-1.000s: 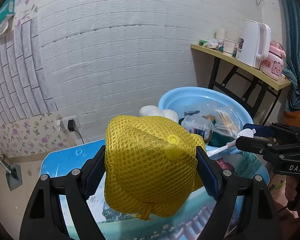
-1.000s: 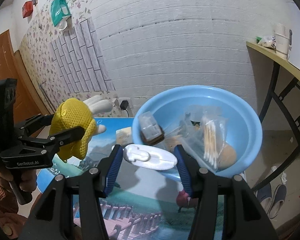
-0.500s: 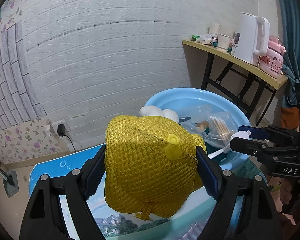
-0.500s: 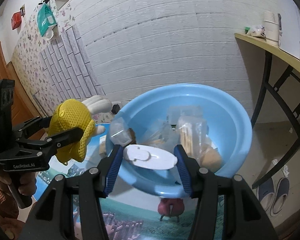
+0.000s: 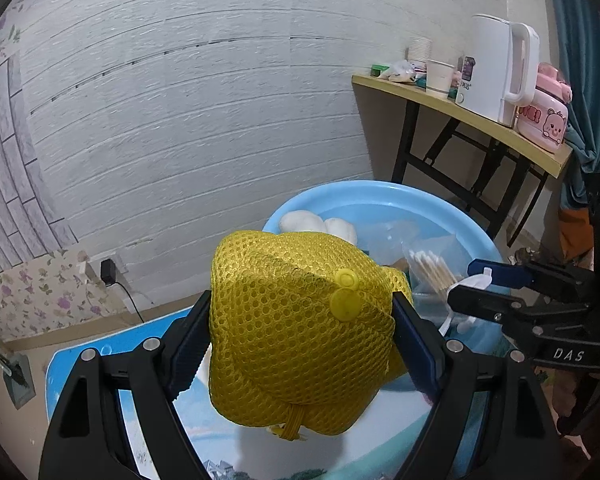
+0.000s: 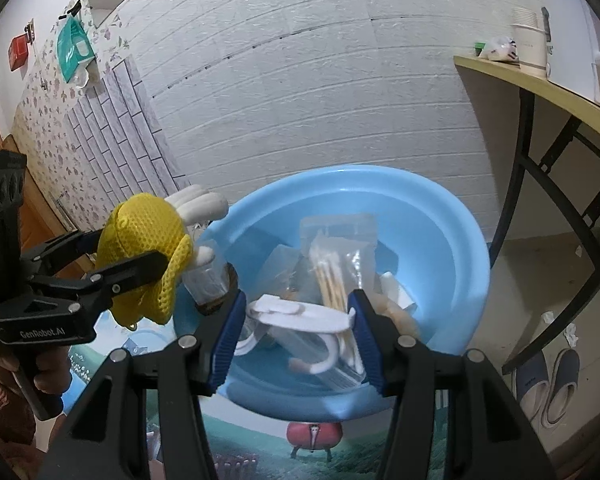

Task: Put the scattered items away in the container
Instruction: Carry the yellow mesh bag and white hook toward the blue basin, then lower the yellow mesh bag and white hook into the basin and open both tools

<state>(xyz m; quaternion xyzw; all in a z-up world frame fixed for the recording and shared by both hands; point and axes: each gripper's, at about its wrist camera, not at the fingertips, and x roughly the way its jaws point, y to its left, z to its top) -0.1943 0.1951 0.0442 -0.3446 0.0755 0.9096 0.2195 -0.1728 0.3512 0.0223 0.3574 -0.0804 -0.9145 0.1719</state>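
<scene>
Hovering over the round blue plastic basin (image 6: pixel 452 240) for release, the right gripper (image 6: pixel 298 322) clamped a white plastic hook (image 6: pixel 300 314); beside its rim, the left gripper (image 5: pixel 300 320) squeezed a yellow mesh bundle (image 5: pixel 296 328).

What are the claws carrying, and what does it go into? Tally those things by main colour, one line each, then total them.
Yellow: 1, the mesh mitt with white finger ends, in the left claw.
White: 1, the plastic hook, in the right claw.
Blue: 1, the basin.
Total: 3
</scene>
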